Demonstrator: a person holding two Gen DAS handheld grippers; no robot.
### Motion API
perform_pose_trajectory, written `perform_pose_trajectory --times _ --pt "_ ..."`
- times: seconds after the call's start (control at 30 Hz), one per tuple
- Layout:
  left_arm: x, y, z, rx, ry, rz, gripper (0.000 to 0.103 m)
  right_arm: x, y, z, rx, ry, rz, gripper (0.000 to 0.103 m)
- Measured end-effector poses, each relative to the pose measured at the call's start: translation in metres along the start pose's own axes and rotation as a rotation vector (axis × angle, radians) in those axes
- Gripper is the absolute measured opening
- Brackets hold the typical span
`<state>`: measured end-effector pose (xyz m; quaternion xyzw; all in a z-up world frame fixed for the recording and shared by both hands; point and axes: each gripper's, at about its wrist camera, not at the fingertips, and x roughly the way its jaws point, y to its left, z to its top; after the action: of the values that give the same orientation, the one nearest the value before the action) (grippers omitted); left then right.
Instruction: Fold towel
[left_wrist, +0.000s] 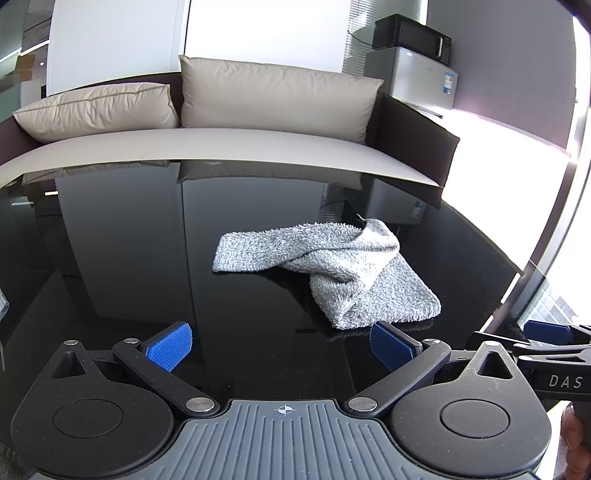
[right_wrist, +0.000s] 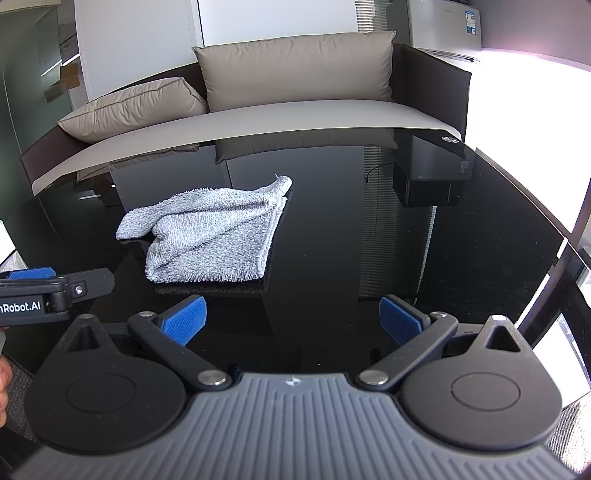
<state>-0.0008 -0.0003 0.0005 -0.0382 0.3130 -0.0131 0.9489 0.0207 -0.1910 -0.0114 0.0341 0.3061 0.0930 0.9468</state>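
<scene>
Towel (left_wrist: 332, 269) crumpled on black table (left_wrist: 147, 258) — no neat fold made yet. Left gripper (left_wrist: 280, 347) and right gripper (right_wrist: 291, 321) held apart, nothing grasped — whole fold left.

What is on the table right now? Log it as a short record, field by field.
item: grey towel, crumpled and loosely bunched, not neatly folded
surface: glossy black table, towel lying on it
left gripper: open, empty, short of the towel
right gripper: open, empty, towel ahead and to its left
contact: neither gripper touches the towel
background: sofa with beige cushions beyond the table's far edge
task state: fold not yet started
</scene>
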Motion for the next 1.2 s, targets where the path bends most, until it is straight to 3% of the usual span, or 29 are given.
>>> perform_pose_trajectory --times 1.2 --pt "-0.0004 -0.0004 0.0004 0.005 -0.001 0.002 0.102 -0.0003 0.0004 0.0000 -0.004 0.000 -0.001 0.102"
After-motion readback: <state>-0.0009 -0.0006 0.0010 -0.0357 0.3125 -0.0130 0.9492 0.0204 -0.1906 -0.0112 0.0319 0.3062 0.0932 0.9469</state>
